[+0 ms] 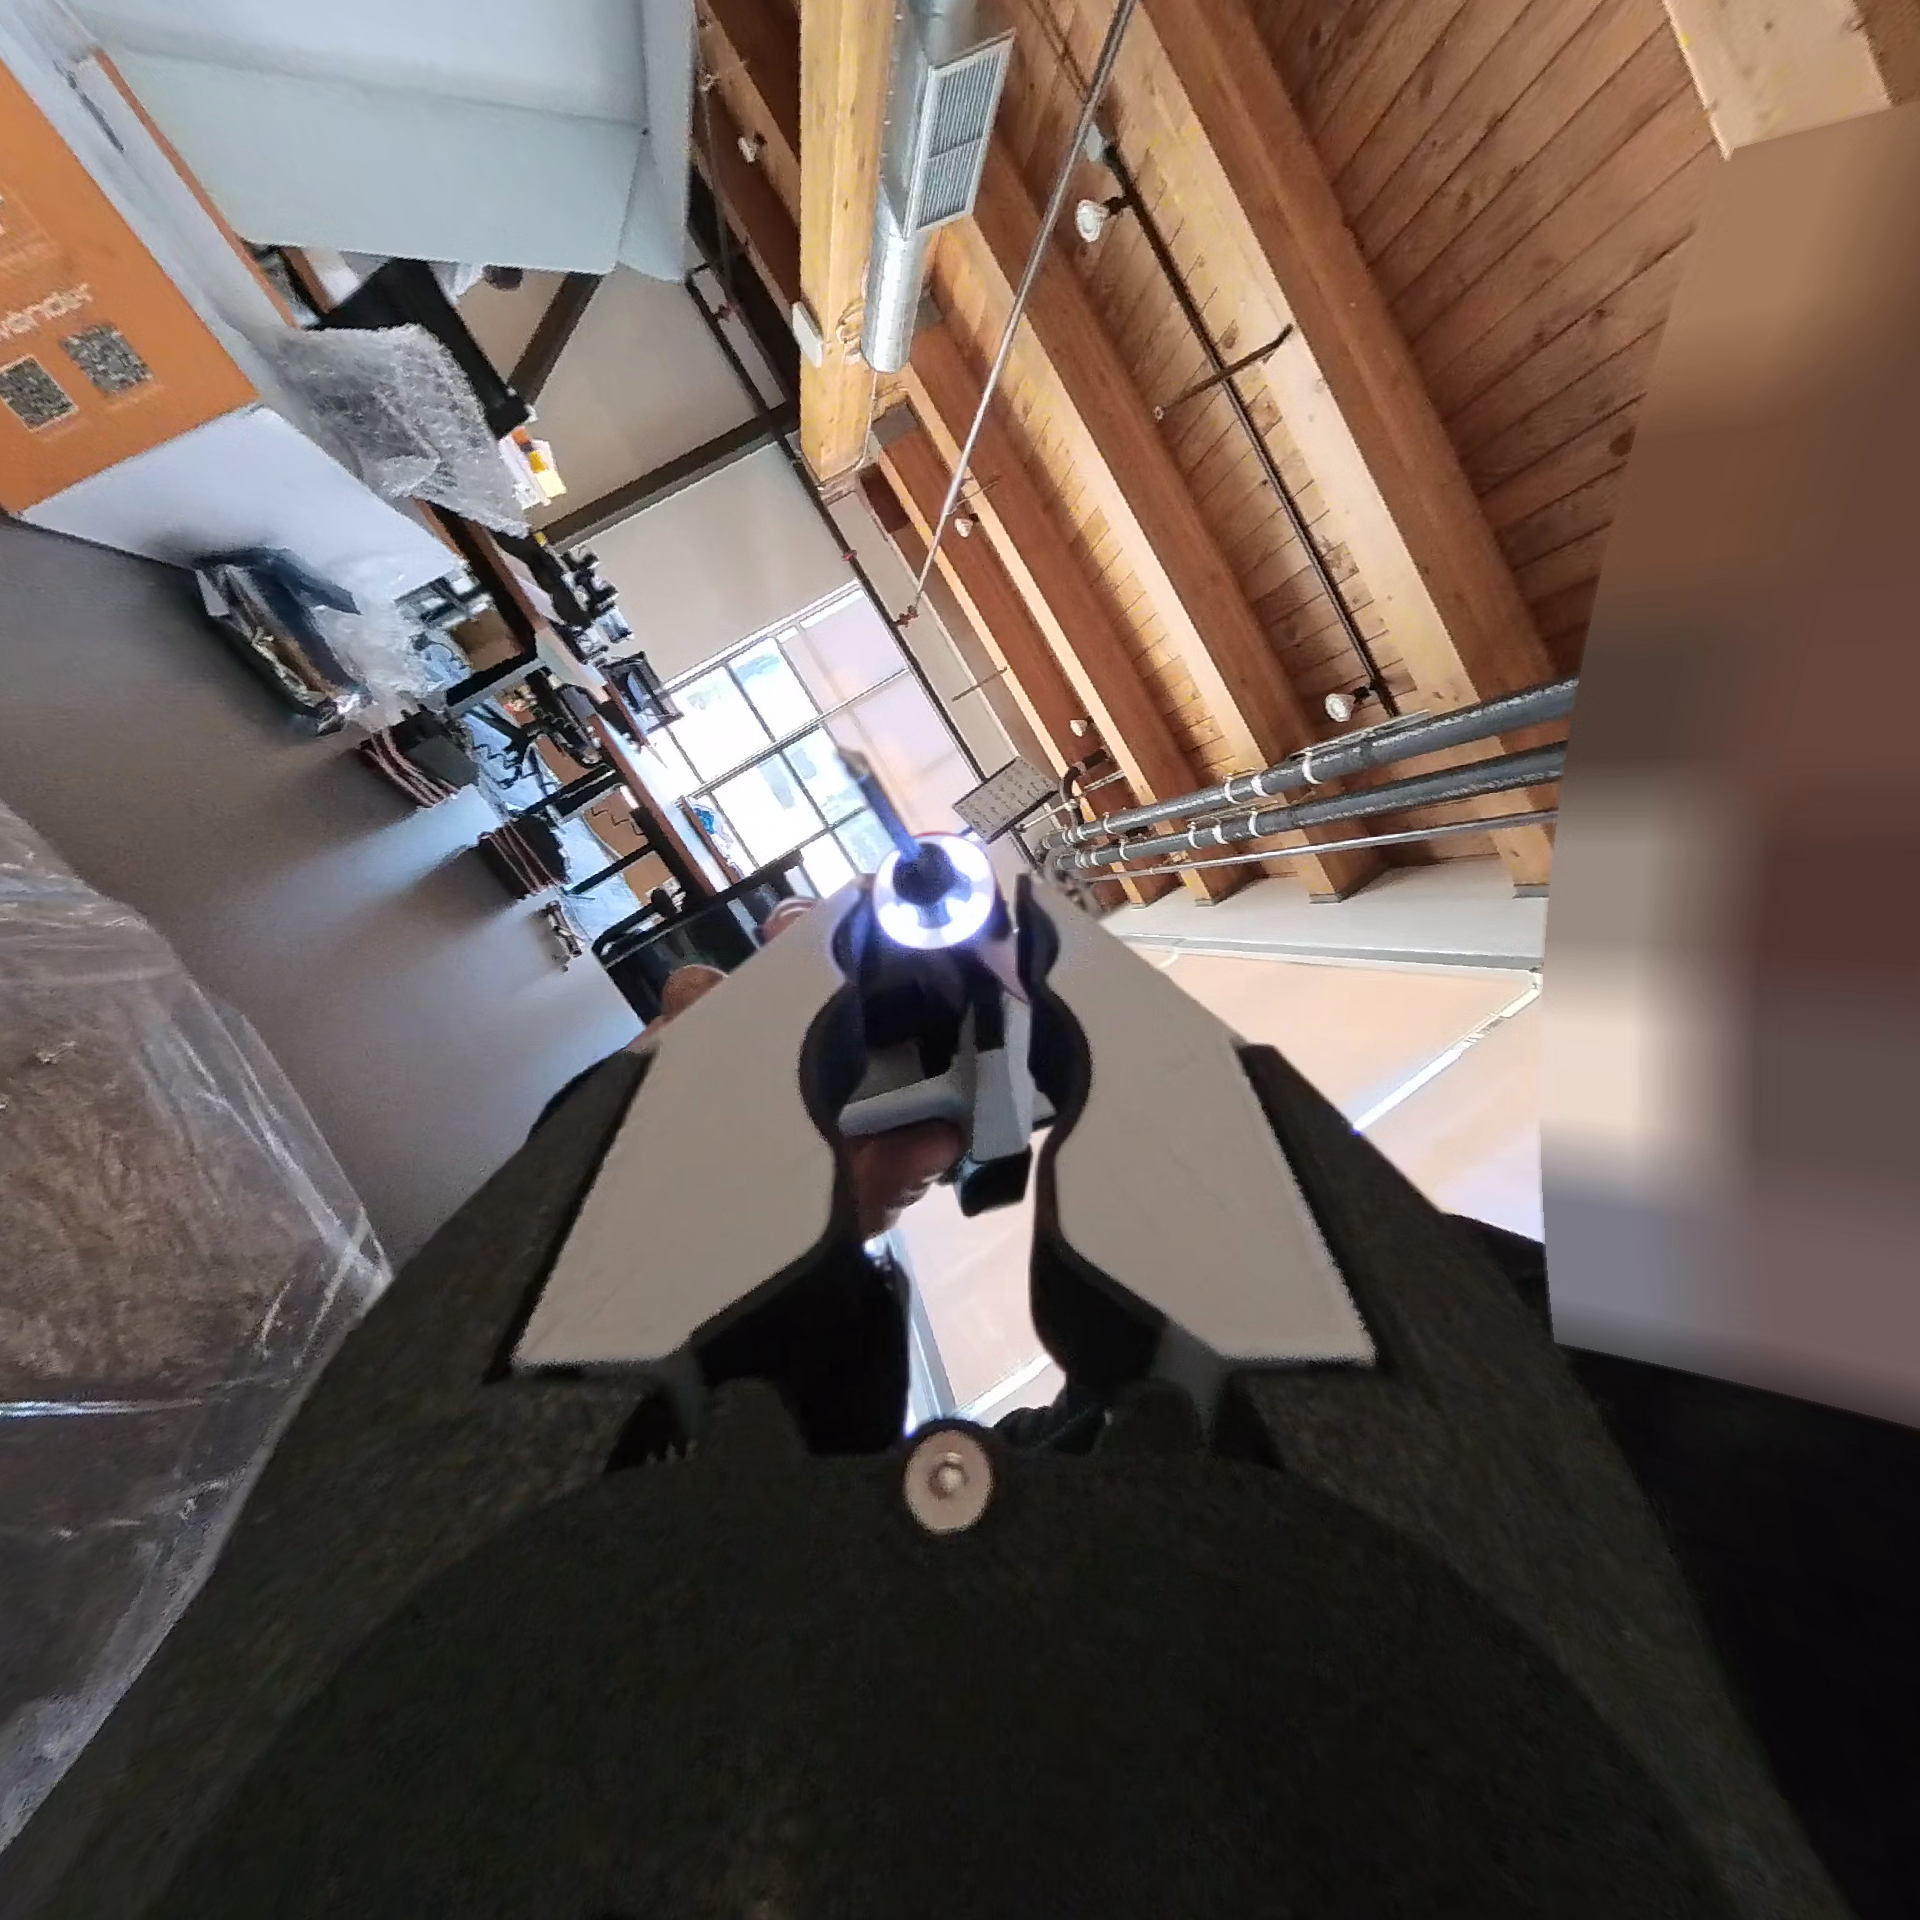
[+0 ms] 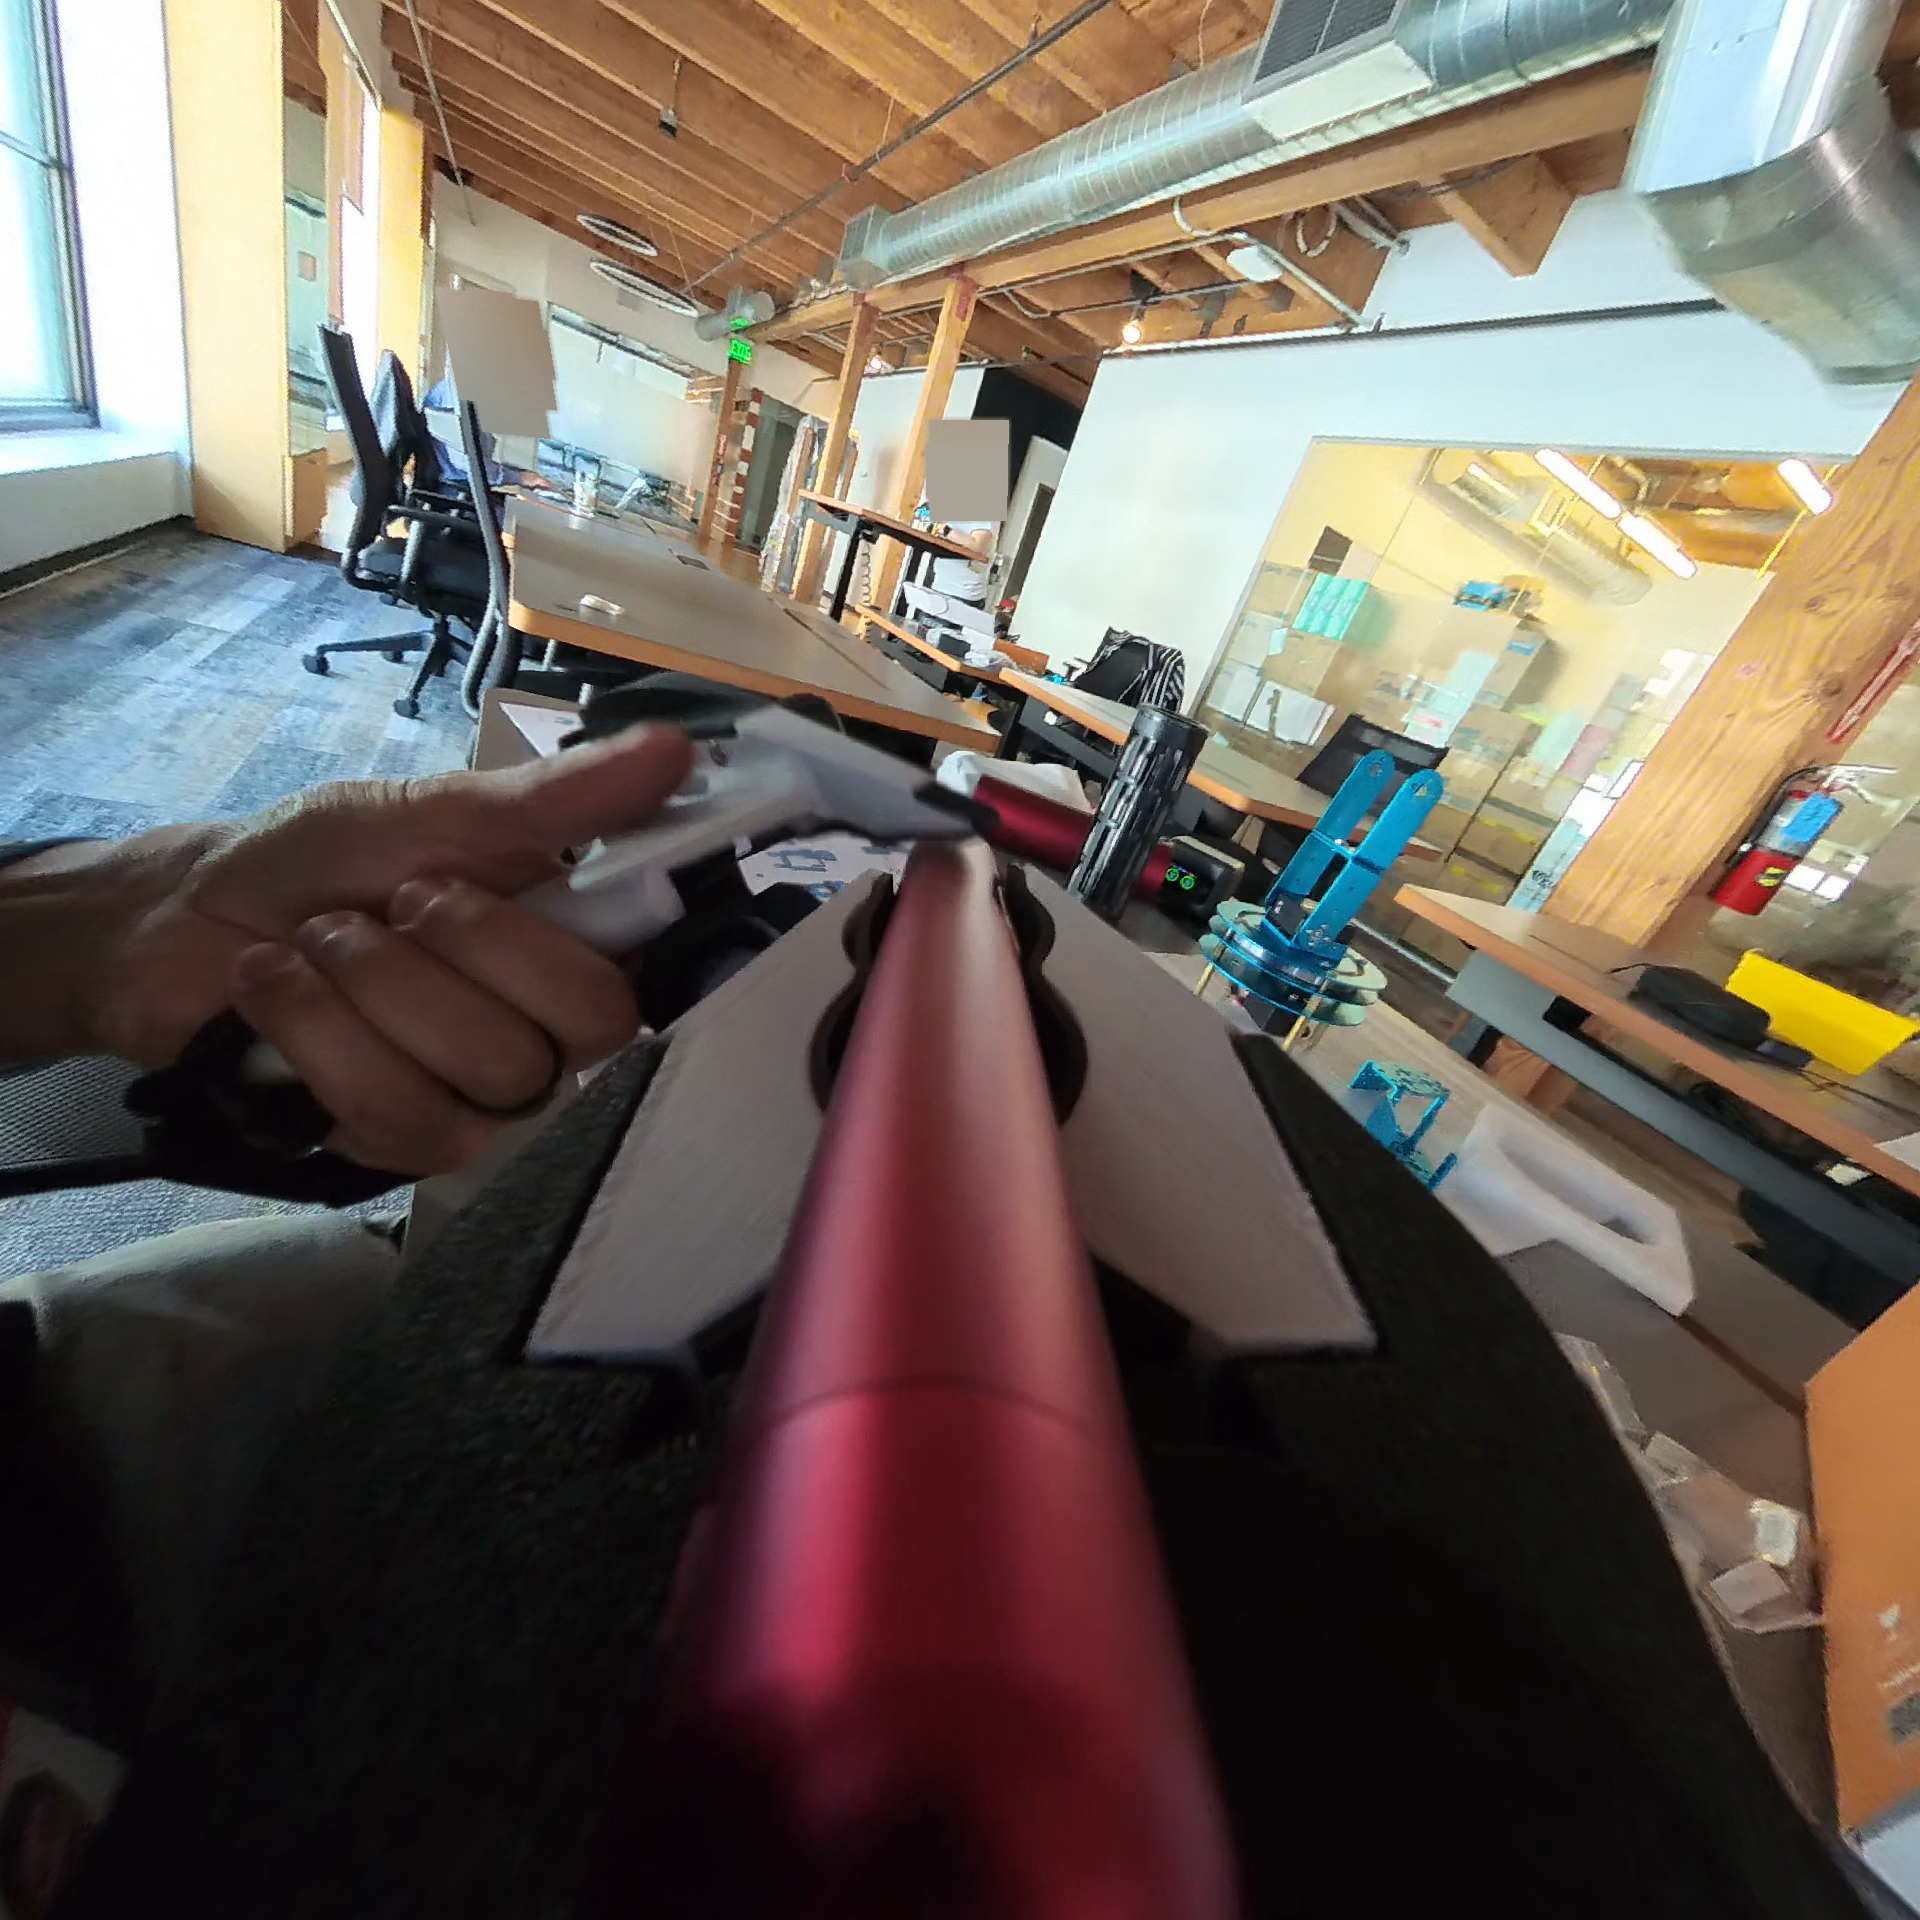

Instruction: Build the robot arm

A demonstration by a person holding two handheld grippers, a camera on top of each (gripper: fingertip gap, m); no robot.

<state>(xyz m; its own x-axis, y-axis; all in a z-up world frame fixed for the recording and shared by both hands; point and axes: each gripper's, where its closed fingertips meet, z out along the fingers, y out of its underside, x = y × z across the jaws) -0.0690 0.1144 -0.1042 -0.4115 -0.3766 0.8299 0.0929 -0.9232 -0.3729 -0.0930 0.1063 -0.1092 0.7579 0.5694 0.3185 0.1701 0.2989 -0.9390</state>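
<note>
Red cylindrical tool clamped lengthwise in right claw, tip meeting left claw; left claw clamped on lit-ring screwdriver, aimed ceilingward.

Daylight pours through the window ahead of my left gripper and blows out to white there. A lit ring glares bluish at my fingertips. My right view is bright and warm; the red tube blurs near the lens. Straight lines bend toward the edges in both views.
</note>
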